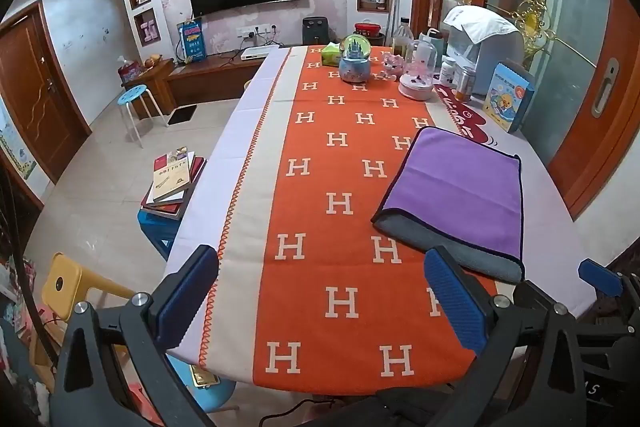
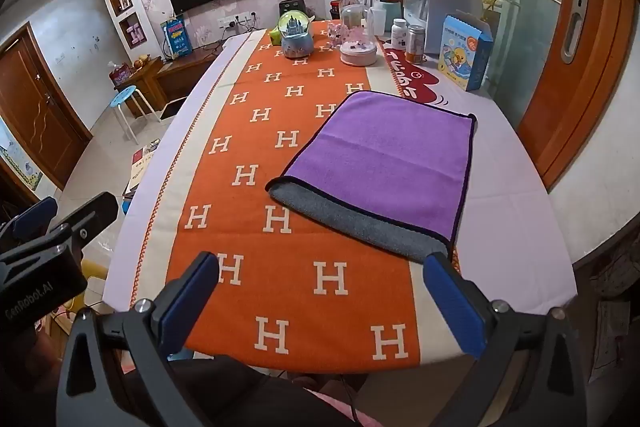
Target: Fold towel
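Note:
A purple towel point(image 1: 460, 187) with a grey underside lies folded on the table, on the right part of the orange H-patterned cloth point(image 1: 320, 187); its grey lower layer sticks out at the near edge. It also shows in the right wrist view point(image 2: 384, 155). My left gripper point(image 1: 320, 287) is open and empty above the near table edge, left of the towel. My right gripper point(image 2: 332, 287) is open and empty, its right fingertip point(image 2: 444, 275) close to the towel's near corner. The right gripper's blue tip point(image 1: 600, 277) shows at the right of the left wrist view.
At the table's far end stand a snow globe point(image 1: 354, 61), a glass dome point(image 1: 418, 75), bottles, a blue box point(image 1: 506, 99) and a covered appliance point(image 1: 480, 39). Left of the table are stacked books point(image 1: 174, 183), a yellow chair point(image 1: 68, 283) and a blue stool point(image 1: 134, 97).

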A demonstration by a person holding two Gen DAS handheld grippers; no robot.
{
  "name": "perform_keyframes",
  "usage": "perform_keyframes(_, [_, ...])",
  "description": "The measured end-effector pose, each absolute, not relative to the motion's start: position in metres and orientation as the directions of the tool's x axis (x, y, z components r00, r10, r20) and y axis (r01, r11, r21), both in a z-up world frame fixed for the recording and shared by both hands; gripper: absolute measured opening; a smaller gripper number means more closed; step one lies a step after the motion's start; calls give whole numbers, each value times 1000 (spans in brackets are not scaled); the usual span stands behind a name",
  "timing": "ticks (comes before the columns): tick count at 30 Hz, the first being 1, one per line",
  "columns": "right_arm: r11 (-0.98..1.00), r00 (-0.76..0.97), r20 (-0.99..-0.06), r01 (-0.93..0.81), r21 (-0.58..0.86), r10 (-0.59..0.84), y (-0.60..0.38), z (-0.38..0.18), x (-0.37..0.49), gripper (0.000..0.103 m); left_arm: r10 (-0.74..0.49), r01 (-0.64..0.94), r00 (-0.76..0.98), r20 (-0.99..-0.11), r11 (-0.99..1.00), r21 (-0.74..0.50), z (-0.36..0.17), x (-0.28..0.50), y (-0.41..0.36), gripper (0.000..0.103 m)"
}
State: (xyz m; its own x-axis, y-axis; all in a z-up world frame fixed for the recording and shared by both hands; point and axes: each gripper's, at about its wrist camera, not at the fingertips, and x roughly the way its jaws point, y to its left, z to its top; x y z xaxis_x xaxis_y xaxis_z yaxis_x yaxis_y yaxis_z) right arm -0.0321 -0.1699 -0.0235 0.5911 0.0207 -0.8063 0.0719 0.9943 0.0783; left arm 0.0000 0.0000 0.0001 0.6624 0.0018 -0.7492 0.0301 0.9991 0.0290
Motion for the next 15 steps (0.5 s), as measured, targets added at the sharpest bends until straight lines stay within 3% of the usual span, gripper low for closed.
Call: perform_keyframes(15, [995,591,-807,72,73,17,-168,-24,-30,102,-1,29,660,-751,999,25,1,0,1,102])
